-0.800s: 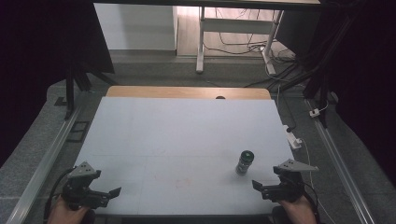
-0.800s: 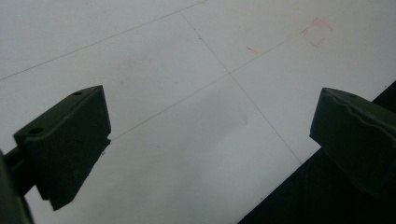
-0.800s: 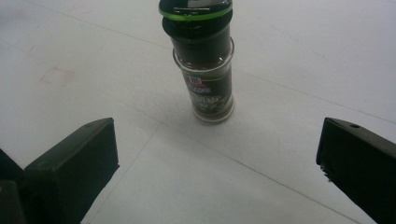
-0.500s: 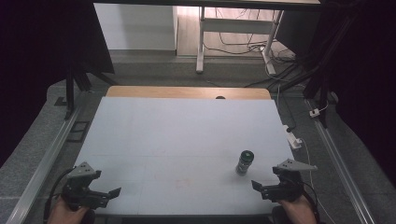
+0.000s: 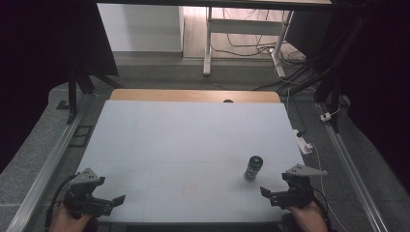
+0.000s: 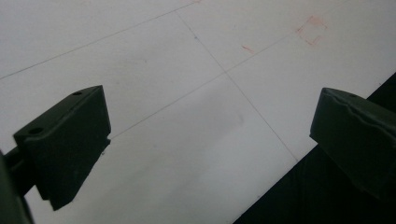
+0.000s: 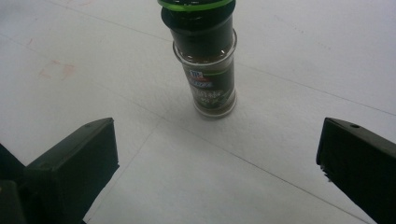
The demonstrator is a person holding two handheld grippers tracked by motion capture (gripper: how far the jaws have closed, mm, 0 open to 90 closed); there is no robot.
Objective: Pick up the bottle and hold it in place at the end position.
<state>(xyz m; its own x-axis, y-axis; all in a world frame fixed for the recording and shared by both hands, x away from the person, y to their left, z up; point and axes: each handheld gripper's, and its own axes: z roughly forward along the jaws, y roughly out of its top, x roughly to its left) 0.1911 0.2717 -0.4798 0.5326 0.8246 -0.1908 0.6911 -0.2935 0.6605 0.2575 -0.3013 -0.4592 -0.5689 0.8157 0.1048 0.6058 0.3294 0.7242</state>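
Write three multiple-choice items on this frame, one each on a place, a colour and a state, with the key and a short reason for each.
1. Where does the spice jar stand on the white table?
A. Near the right claw
B. Near the left claw
C. At the far wooden edge

2. What colour is the ring round the jar's dark cap?
A. Red
B. Green
C. Yellow

3. How is the right claw?
A. Shut on the jar
B. Shut on nothing
C. Open, the jar ahead of it and untouched

Key: 1 A, the high view shows the jar just ahead of the right claw, far from the left one. 2 B, the right gripper view shows a bright green ring at the cap. 3 C, the two jaws stand wide apart there, with bare table between them and the upright jar.
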